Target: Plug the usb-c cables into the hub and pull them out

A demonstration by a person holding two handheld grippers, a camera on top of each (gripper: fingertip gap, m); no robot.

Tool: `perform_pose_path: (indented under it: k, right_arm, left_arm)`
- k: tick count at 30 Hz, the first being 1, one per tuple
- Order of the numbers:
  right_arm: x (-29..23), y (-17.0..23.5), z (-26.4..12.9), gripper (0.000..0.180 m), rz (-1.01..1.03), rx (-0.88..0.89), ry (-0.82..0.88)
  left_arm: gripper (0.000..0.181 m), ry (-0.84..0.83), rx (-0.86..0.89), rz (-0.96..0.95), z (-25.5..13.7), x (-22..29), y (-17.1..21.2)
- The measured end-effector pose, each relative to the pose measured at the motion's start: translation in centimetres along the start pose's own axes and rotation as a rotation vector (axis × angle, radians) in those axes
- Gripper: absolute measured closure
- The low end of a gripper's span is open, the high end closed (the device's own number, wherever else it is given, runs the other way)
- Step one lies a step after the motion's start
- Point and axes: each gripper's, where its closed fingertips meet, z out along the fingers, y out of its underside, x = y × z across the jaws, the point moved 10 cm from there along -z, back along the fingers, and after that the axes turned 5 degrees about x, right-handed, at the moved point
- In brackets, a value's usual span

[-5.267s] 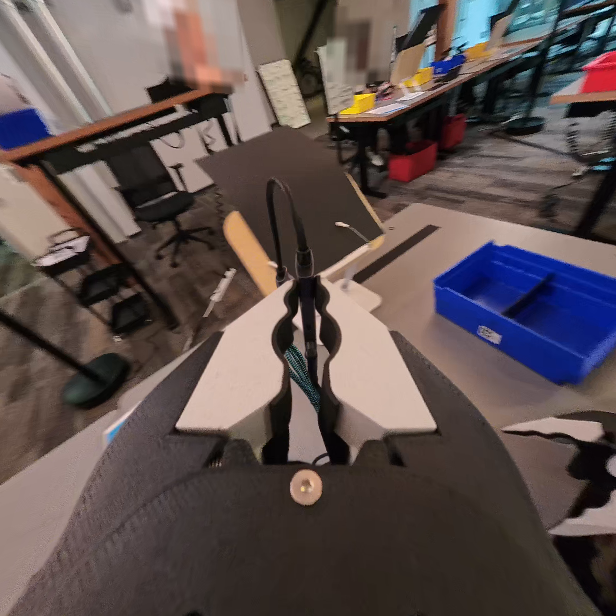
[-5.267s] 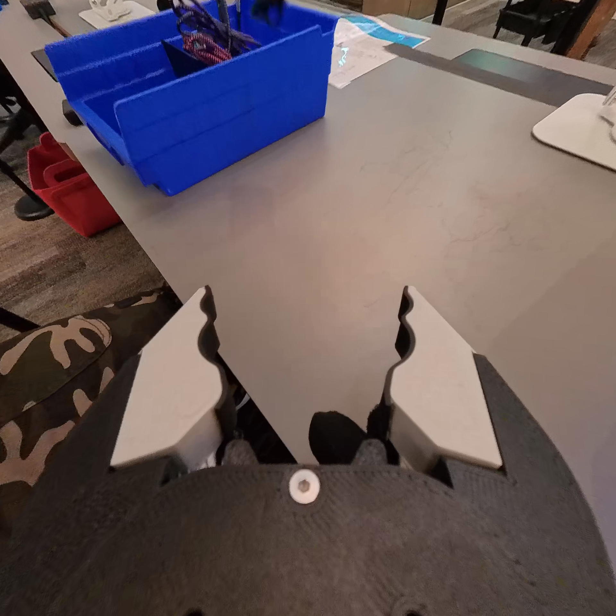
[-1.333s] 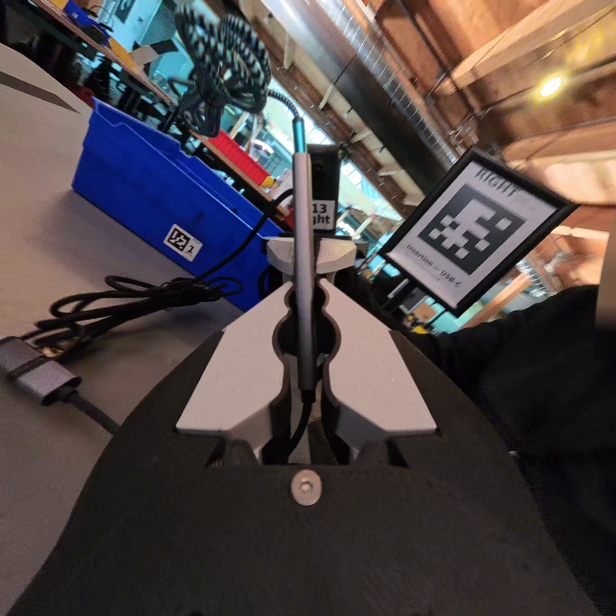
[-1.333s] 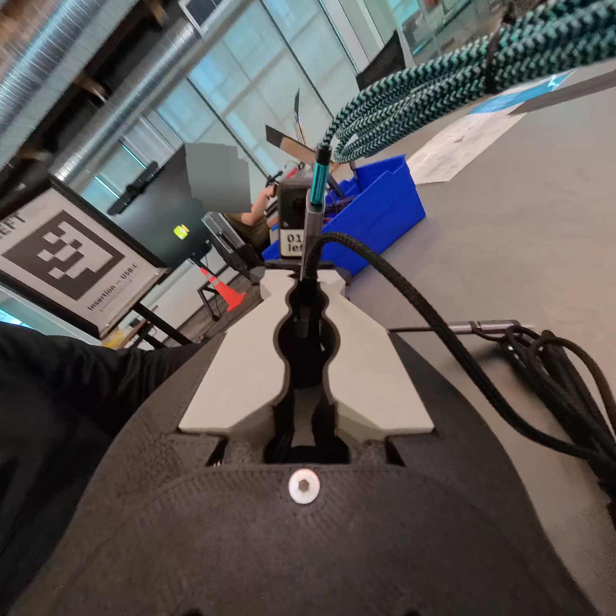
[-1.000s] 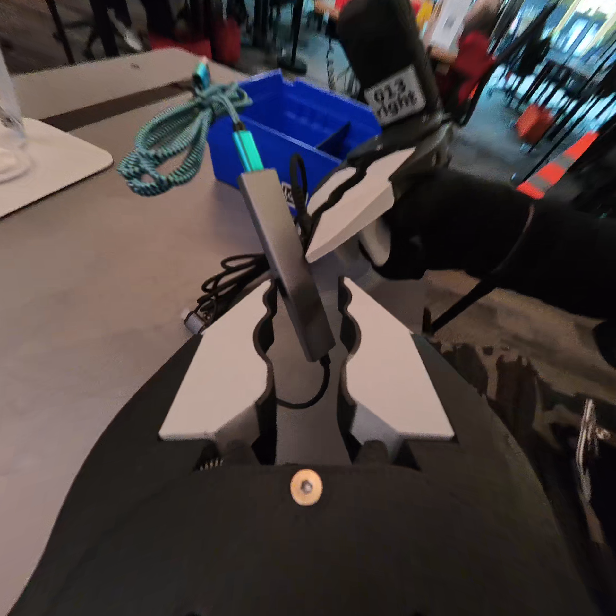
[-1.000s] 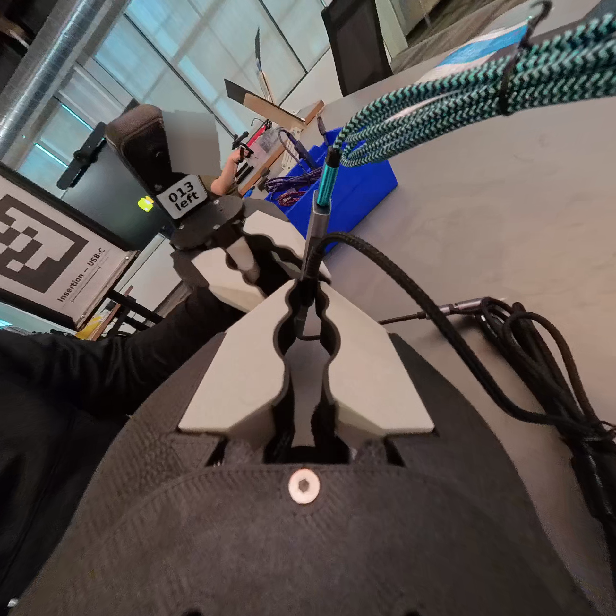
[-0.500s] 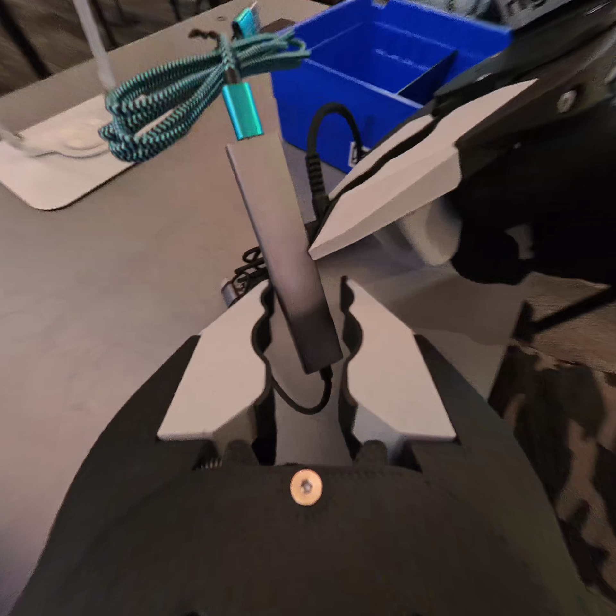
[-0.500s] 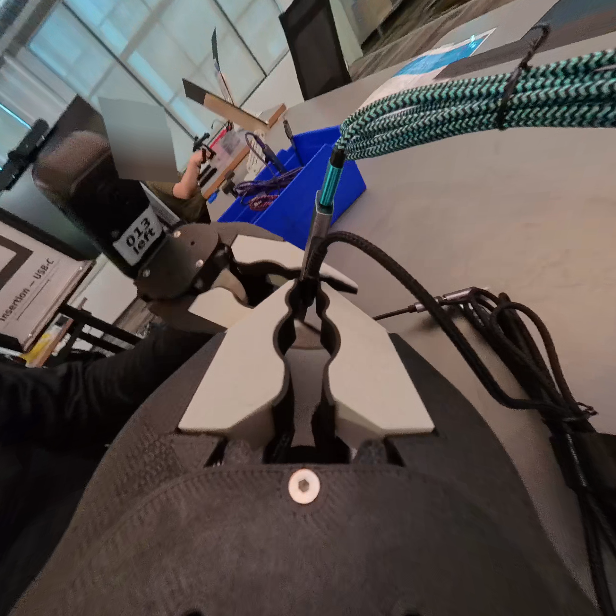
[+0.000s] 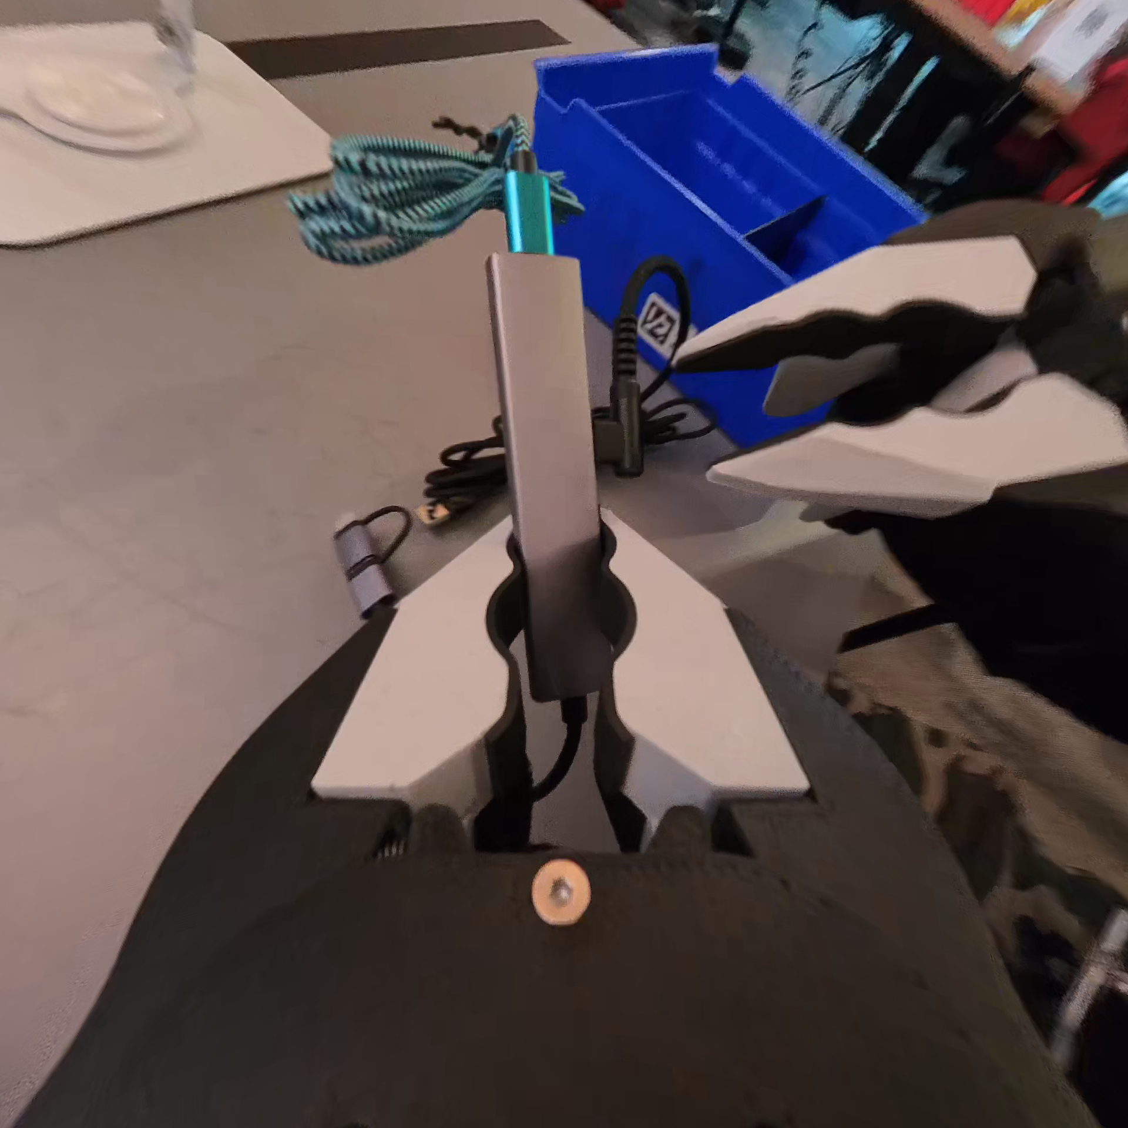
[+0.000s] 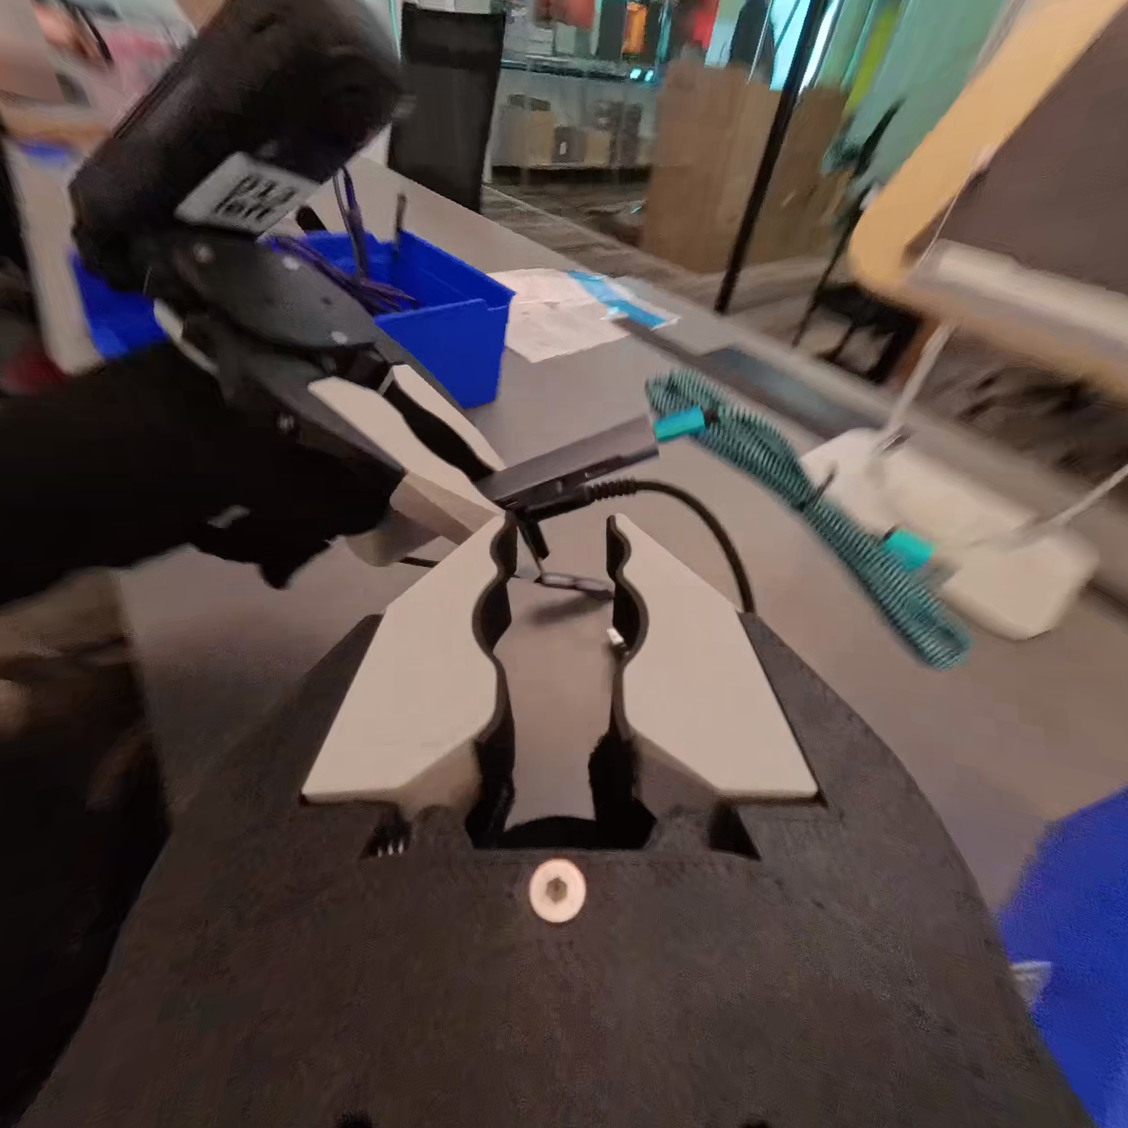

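My left gripper (image 9: 558,537) is shut on the near end of a slim grey hub (image 9: 543,427), which sticks out forward above the grey table (image 9: 183,397). A teal USB-C plug (image 9: 528,210) sits in the hub's far end, and its teal braided cable (image 9: 397,183) lies bundled behind. A black cable (image 9: 629,366) is plugged into the hub's right side. My right gripper (image 10: 558,531) is open and empty, just short of the hub (image 10: 574,461). It shows at the right of the left wrist view (image 9: 696,418).
A blue bin (image 9: 702,183) stands behind the hub, and a second blue bin (image 10: 445,317) holds cables. A white stand base (image 9: 152,140) is at the far left. A small grey adapter (image 9: 363,567) and loose black cable lie on the table. A paper sheet (image 10: 567,311) lies further back.
My right gripper has let go at the hub's side, opened and drawn back. My left gripper has closed on the hub, which now points straight ahead.
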Motion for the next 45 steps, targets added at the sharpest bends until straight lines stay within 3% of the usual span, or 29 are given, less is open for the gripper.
perform_pose_path:
  k: [5,8,18,28,41,45]
  right_arm:
    - [-2.1,-0.6,0.5,0.153,-0.608,-0.063,0.098]
    - [-2.7,0.0,0.9,0.164,-0.894,-0.111,0.106]
    - [-3.5,0.4,1.6,0.172,-1.377,-0.199,0.023]
    - [-4.0,0.2,2.0,0.174,-1.469,-0.347,-0.117]
    - [-4.3,1.0,1.7,0.175,-1.452,-0.357,0.009]
    - [-3.0,0.1,1.1,0.174,-1.322,-0.315,-0.13]
  left_arm:
    - [0.165,0.116,-0.026,-0.119,0.1,-0.3,0.0]
    - [0.165,0.151,-0.052,-0.15,-0.1,-0.4,-0.3]
    - [0.165,0.245,-0.215,-0.147,-0.3,-0.4,-0.7]
    - [0.164,0.27,-0.302,-0.118,-0.1,-1.0,-0.5]
    - [0.164,0.32,-0.213,-0.195,0.5,-1.5,0.1]
    - [0.163,0.38,-0.188,-0.219,0.7,-1.3,0.4]
